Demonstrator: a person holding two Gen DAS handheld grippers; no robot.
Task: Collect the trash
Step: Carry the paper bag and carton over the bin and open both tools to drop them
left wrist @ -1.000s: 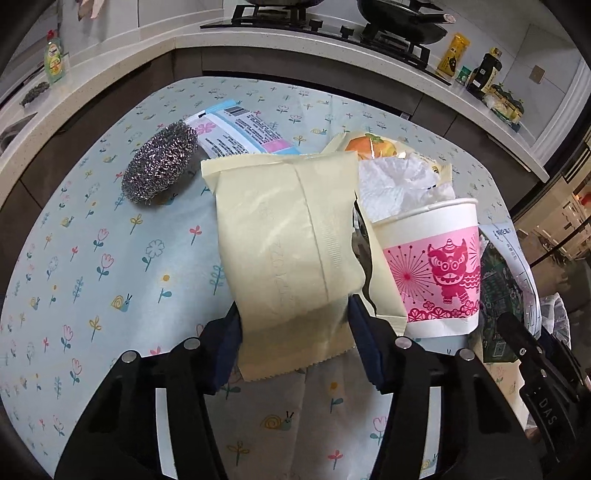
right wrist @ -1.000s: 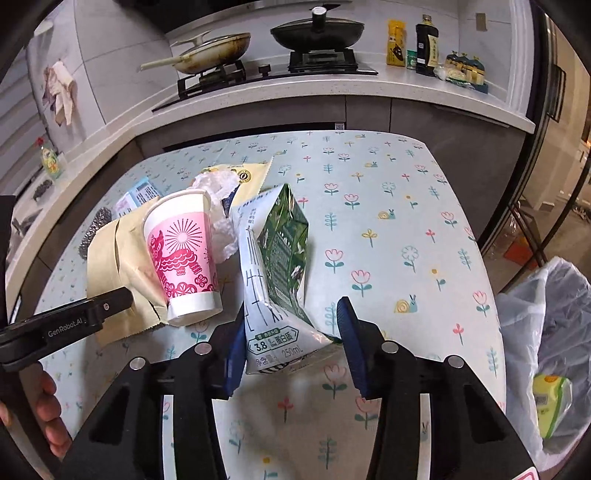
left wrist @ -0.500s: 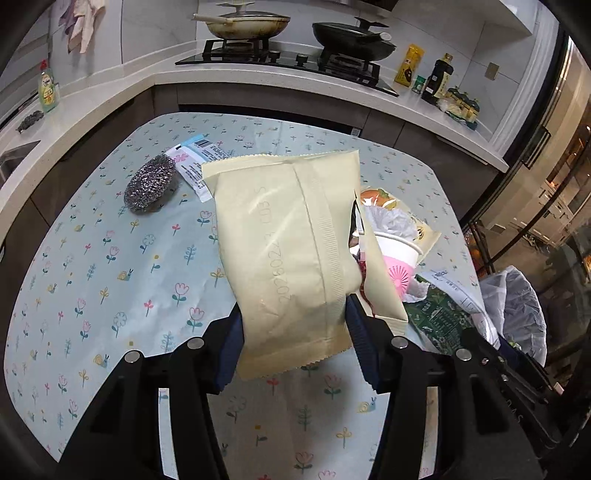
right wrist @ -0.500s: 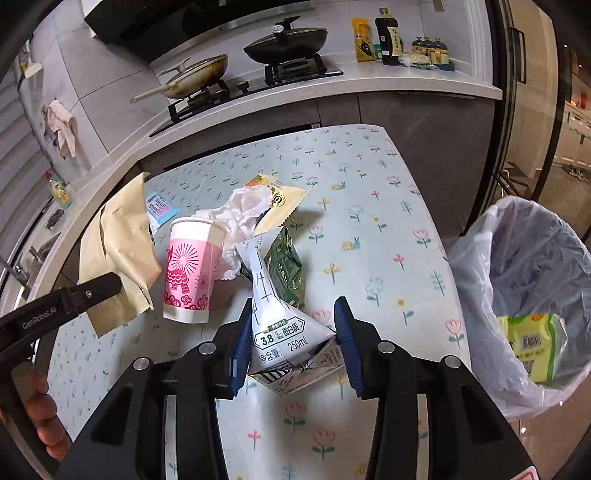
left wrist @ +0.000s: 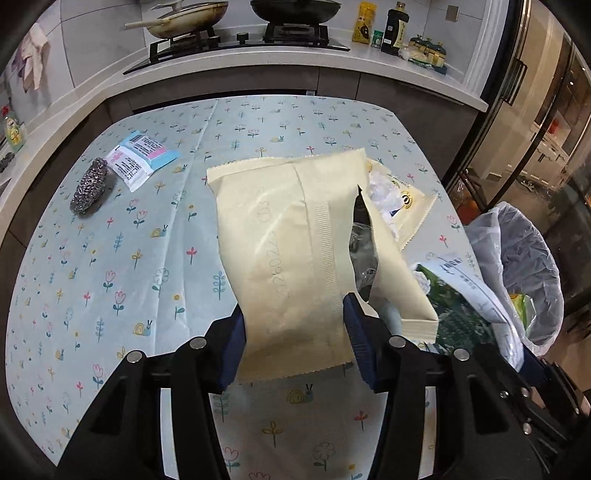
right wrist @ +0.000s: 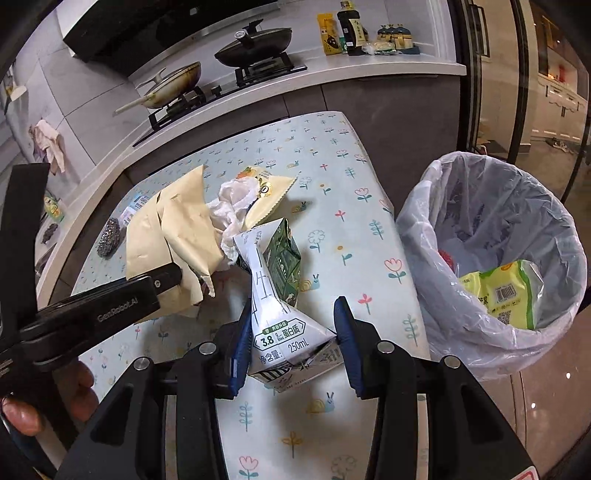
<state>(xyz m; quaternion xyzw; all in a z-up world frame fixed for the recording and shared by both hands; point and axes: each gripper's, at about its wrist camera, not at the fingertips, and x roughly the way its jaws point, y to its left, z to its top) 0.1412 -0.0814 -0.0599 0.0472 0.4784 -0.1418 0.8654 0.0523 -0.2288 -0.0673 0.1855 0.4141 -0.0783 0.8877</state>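
Steel scrubber (left wrist: 89, 192) is lying on the flowered table (left wrist: 110, 258) near its far left edge. On the stove (left wrist: 236, 40) behind, a pale frying pan (left wrist: 184, 18) is sitting left of a black lidded pan (right wrist: 255, 44). Dark bottle (left wrist: 395, 27) and yellow packet (left wrist: 364, 26) are standing on the counter; a cloth (right wrist: 50, 146) is hanging on the wall.

One cream packet (left wrist: 291, 236), one milk carton (right wrist: 280, 295), one steel scourer (left wrist: 89, 191), one blue-pink wrapper (left wrist: 142, 158), one bin bag (right wrist: 491, 236), two pans (right wrist: 173, 86) (right wrist: 255, 44).
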